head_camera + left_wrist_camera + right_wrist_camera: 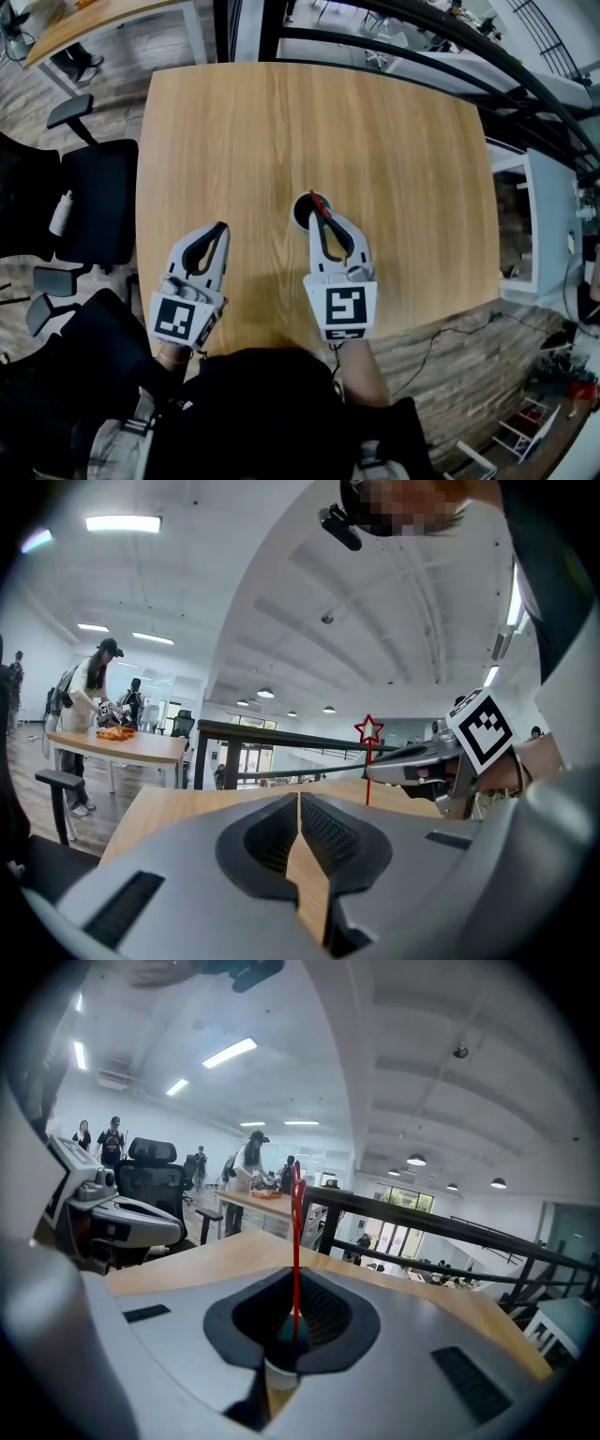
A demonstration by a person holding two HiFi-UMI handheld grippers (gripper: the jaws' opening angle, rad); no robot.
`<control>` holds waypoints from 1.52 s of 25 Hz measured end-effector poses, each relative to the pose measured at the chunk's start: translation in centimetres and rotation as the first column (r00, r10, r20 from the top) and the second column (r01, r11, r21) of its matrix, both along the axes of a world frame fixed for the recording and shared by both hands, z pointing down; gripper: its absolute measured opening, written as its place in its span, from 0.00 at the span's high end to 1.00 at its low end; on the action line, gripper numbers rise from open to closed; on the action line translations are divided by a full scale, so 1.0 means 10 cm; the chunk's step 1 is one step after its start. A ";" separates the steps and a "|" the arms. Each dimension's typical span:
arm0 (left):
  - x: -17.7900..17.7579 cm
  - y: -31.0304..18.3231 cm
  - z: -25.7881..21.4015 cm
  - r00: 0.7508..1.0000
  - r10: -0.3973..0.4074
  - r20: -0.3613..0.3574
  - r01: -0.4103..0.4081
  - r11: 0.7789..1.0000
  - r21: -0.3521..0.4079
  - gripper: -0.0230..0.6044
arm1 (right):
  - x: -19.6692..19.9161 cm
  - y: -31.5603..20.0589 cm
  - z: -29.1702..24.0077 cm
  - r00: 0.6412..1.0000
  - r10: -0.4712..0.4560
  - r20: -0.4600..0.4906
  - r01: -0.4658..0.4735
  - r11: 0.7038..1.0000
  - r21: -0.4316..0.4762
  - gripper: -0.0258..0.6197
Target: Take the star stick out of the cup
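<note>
A red star stick (322, 208) stands upright in a small white cup (302, 217) near the middle of the wooden table (281, 122). My right gripper (319, 199) is over the cup, shut on the stick's shaft. In the right gripper view the stick (295, 1232) rises between the closed jaws (298, 1271), and its lower end reaches the cup (281, 1372) below. The left gripper view shows the star (368, 729) above the right gripper (371, 775). My left gripper (221, 227) rests shut and empty to the cup's left, its jaws (298, 799) touching.
Black office chairs (94, 202) stand off the table's left edge, one carrying a white bottle (61, 213). A black railing (375, 42) runs beyond the far edge. A person (94, 700) stands at a distant table. White furniture (553, 225) is to the right.
</note>
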State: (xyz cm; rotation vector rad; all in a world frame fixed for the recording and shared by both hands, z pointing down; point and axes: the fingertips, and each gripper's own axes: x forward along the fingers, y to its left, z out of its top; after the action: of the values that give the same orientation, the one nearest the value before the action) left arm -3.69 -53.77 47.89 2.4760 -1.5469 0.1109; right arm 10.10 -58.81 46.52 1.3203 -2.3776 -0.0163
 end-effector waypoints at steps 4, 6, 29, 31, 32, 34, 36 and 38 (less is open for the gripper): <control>0.05 0.07 -0.04 1.000 0.025 0.017 -0.025 1.000 -0.010 0.93 | 0.08 0.08 -0.24 0.997 0.029 0.071 -0.032 0.999 0.044 0.91; 0.10 0.11 -0.07 0.999 0.040 0.027 -0.040 0.999 -0.007 0.93 | 0.12 0.14 -0.35 0.994 0.040 0.105 -0.047 0.997 0.059 0.91; 0.55 0.32 -0.30 0.990 0.139 0.010 -0.140 0.987 0.078 0.93 | 0.45 0.71 -0.86 0.957 0.071 0.282 -0.102 0.990 0.099 0.91; 0.59 0.34 -0.31 0.990 0.143 0.011 -0.143 0.986 0.082 0.93 | 0.48 0.73 -0.84 0.957 0.068 0.282 -0.097 0.991 0.091 0.91; 0.61 0.34 -0.32 0.989 0.146 0.012 -0.146 0.986 0.085 0.93 | 0.49 0.74 -0.83 0.957 0.068 0.283 -0.096 0.992 0.087 0.91; 0.64 0.35 -0.35 0.988 0.152 0.012 -0.153 0.984 0.087 0.93 | 0.52 0.76 -0.82 0.956 0.070 0.286 -0.097 0.992 0.081 0.91; 0.66 0.36 -0.36 0.987 0.158 0.010 -0.158 0.984 0.086 0.93 | 0.53 0.77 -0.83 0.955 0.074 0.287 -0.101 0.992 0.078 0.91; 0.68 0.36 -0.35 0.987 0.163 0.010 -0.164 0.983 0.085 0.93 | 0.55 0.79 -0.83 0.955 0.081 0.287 -0.107 0.991 0.078 0.91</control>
State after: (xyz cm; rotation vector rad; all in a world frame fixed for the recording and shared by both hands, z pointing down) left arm 3.15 -50.14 44.36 2.6685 -1.3744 0.0768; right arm 15.57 -50.95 38.27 1.5716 -2.5725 0.0974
